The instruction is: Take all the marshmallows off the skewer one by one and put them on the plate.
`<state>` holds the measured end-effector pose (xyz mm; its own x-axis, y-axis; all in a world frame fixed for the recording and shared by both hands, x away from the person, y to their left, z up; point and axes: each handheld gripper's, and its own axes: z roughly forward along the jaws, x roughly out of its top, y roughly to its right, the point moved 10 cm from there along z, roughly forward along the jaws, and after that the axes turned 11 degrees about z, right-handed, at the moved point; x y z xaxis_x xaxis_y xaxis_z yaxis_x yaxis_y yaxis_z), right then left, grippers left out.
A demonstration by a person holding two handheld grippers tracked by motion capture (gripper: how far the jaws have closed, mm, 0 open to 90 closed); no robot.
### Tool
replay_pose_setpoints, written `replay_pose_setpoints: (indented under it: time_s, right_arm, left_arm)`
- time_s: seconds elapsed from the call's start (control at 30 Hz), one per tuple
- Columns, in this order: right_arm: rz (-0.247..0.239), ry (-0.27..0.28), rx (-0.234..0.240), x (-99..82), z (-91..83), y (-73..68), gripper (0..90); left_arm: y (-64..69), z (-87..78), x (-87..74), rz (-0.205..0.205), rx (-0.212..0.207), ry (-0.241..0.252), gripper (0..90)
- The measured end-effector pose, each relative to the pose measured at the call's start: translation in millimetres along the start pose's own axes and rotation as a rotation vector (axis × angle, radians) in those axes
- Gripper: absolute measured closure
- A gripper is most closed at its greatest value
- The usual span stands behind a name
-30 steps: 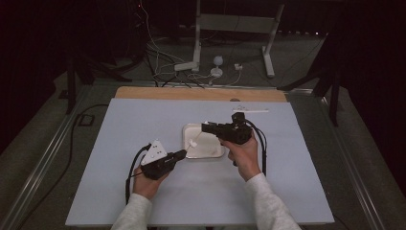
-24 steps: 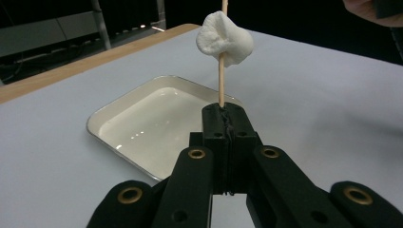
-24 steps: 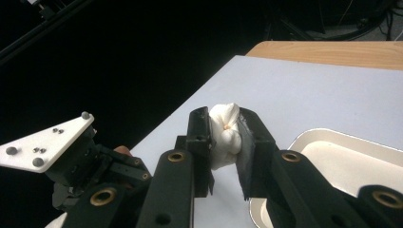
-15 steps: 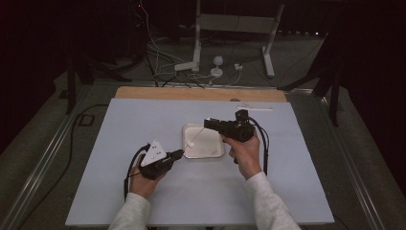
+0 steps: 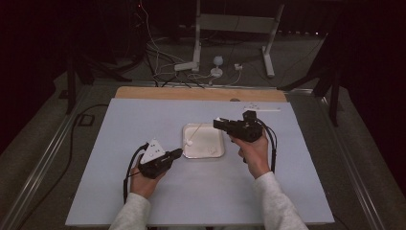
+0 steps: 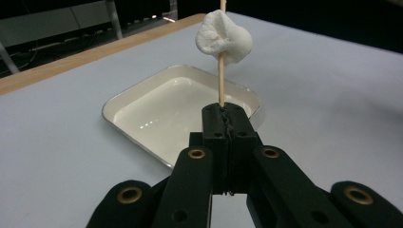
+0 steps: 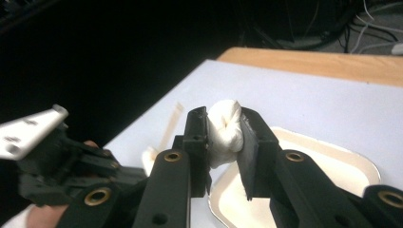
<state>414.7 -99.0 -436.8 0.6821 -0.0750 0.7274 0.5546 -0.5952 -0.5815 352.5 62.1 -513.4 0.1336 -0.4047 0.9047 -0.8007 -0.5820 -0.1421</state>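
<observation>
**Two marshmallows, one skewer, one tray**

While the left gripper stays clamped tight on one wooden skewer with one marshmallow stuck on it, the right gripper is squeezing a second marshmallow, its jaws having just eased apart a touch. One white tray sits mid-table; from it, the left gripper's at 8 o'clock and the right one at 2 o'clock. So two grippers, both loaded.
</observation>
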Motion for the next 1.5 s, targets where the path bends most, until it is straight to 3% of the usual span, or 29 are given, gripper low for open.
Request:
replay_pose_setpoints:
  time_s: [0.3, 0.77, 0.83, 0.93, 1.17, 1.4, 1.5]
  right_arm:
    - [-0.019, -0.046, -0.077, -17.3, 12.3, 20.5, 73.6]
    - [-0.050, -0.144, -0.251, -42.1, 39.3, 57.4, 70.8]
    - [-0.051, -0.150, -0.272, -44.1, 43.1, 61.4, 66.6]
    - [-0.035, -0.133, -0.300, -43.1, 45.5, 65.3, 49.9]
    - [-0.007, -0.117, -0.213, -39.7, 39.8, 51.2, 31.6]
    - [0.008, -0.101, -0.108, -35.9, 32.8, 29.7, 24.8]
    - [0.006, -0.095, -0.085, -35.2, 31.4, 23.0, 22.1]
  left_arm:
    - [-1.7, -0.1, 2.0, -0.034, -0.002, 0.019, 90.0]
    - [-2.3, 2.7, 0.5, -0.058, -0.004, 0.014, 90.0]
    - [-2.3, 3.1, 0.2, -0.058, -0.003, 0.012, 90.0]
    - [-2.9, 2.9, -0.1, -0.061, 0.000, 0.011, 90.0]
    - [-4.2, 3.1, -0.5, -0.076, 0.005, 0.012, 90.0]
    - [-3.9, 4.3, -0.8, -0.083, 0.004, 0.009, 90.0]
    - [-3.9, 4.4, -0.3, -0.088, 0.000, 0.013, 90.0]
